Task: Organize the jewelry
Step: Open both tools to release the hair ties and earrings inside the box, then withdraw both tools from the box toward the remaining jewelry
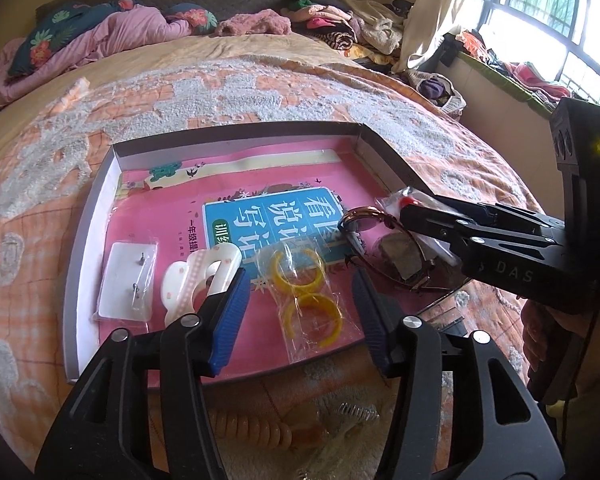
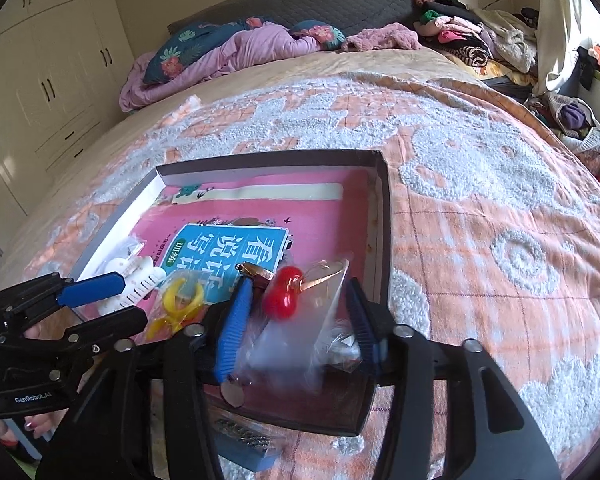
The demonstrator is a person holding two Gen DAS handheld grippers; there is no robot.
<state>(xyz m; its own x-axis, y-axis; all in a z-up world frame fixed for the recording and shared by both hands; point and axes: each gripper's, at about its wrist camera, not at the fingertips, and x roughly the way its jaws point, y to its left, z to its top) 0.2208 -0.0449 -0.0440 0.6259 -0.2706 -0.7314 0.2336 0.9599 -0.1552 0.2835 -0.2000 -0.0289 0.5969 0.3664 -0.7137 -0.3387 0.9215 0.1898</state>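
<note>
A shallow box lined with a pink book lies on the bed. In it are a bag with two yellow rings, a white hair clip and a white card with earrings. My left gripper is open, its jaws standing either side of the yellow rings bag. My right gripper is open around a clear bag with a red cherry charm, which lies over the box's near right corner. A gold ring lies just beyond it. The right gripper also shows in the left wrist view.
A coiled orange hair tie and a spring lie on the orange-and-white blanket in front of the box. Pillows and piled clothes are at the bed's far end. A wardrobe stands left.
</note>
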